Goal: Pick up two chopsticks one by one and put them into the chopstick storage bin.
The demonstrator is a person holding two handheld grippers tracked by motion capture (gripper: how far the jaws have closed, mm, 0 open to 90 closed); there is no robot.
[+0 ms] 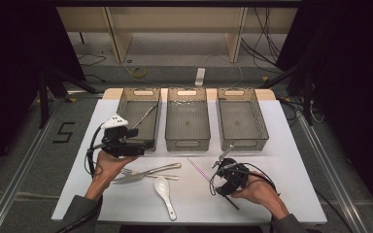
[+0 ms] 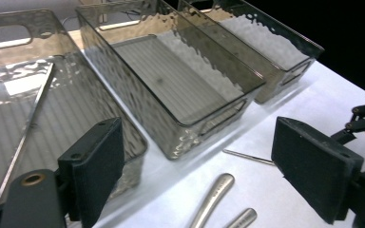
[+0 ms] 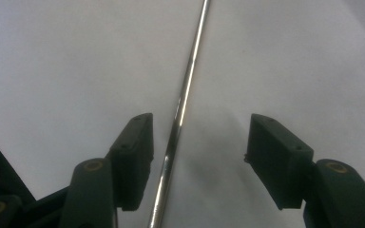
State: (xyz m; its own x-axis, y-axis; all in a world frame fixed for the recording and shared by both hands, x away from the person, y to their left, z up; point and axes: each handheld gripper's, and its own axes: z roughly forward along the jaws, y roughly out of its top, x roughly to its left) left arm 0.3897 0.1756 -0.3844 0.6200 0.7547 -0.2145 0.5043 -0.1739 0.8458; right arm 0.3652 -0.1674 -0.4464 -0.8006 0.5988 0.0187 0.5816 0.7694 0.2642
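Right hand-held gripper (image 3: 197, 156) astride one chopstick (image 3: 183, 102), three bins (image 1: 187, 121), one spoon (image 1: 164, 190)

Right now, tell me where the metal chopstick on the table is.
The metal chopstick lies on the white table between the open right gripper's jaws; in the high view it is right of the white spoon.

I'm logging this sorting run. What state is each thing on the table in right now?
Left bin: holds one chopstick.
Middle bin: empty.
Right bin: empty.
Second chopstick: flat on the table, between the right gripper's jaws, not gripped.
Left gripper: open, empty.
Ladle spoon: lying on the table.
Fork and metal spoon: on the table, crossed.
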